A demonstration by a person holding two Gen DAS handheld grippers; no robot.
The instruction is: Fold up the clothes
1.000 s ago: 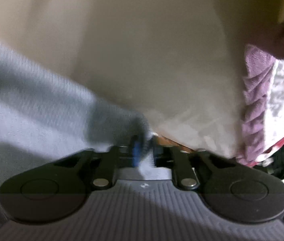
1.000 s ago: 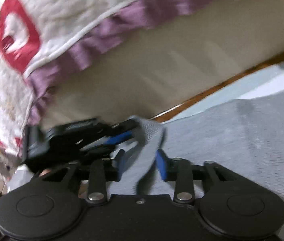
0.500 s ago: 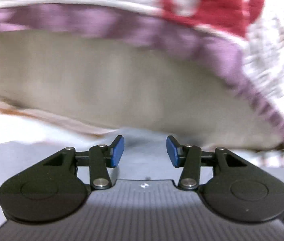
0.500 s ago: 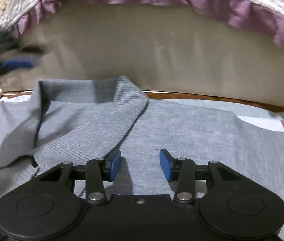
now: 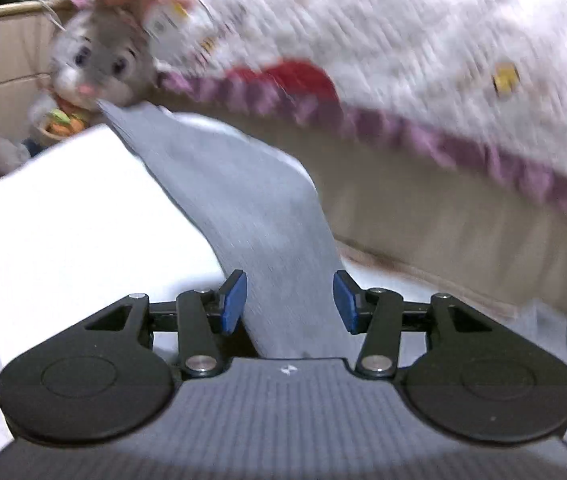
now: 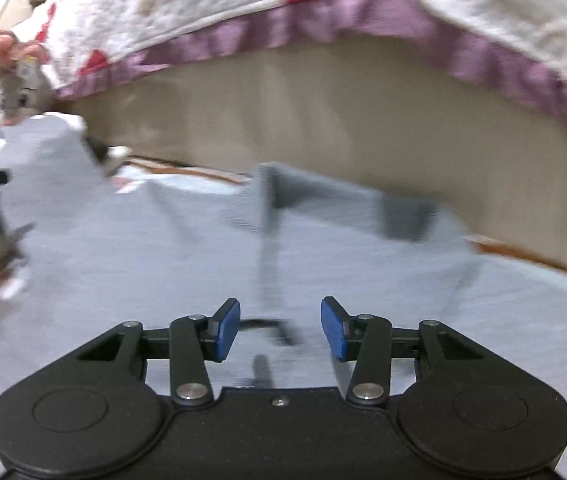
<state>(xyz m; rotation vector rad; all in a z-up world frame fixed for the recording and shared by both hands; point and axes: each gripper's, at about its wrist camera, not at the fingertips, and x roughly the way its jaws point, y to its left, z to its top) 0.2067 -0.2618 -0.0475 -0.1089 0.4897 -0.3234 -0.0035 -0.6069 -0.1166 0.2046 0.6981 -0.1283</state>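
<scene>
— Where does the shirt lie from you?

— The grey polo shirt (image 6: 243, 256) is spread flat on the pale sheet (image 5: 63, 216), running along the foot of the bed side (image 6: 323, 120) under the quilt (image 6: 363, 8). Its body fills the ground under my right tongs (image 6: 279, 328); the collar (image 6: 323, 196) sits ahead of them, toward the bed.

— And the long part?

— That is the sleeve (image 5: 243, 200). Through my left camera it runs as a grey band from right between my left tongs (image 5: 289, 300) away and to the left, ending by the stuffed rabbit (image 5: 99, 60). So its long axis points nearly straight out from my left hand, which I judge the nearer one for folding it in.

— Are you holding anything?

— No. My left jaws have just been opening and stand apart, the sleeve lying between the blue pads (image 5: 233, 300) but not pinched. My right jaws have opened a little further too, with only the shirt front below them, and grip nothing.

— How sure are you?

— Both views are smeared, so the cuff's exact end I cannot tell.
</scene>
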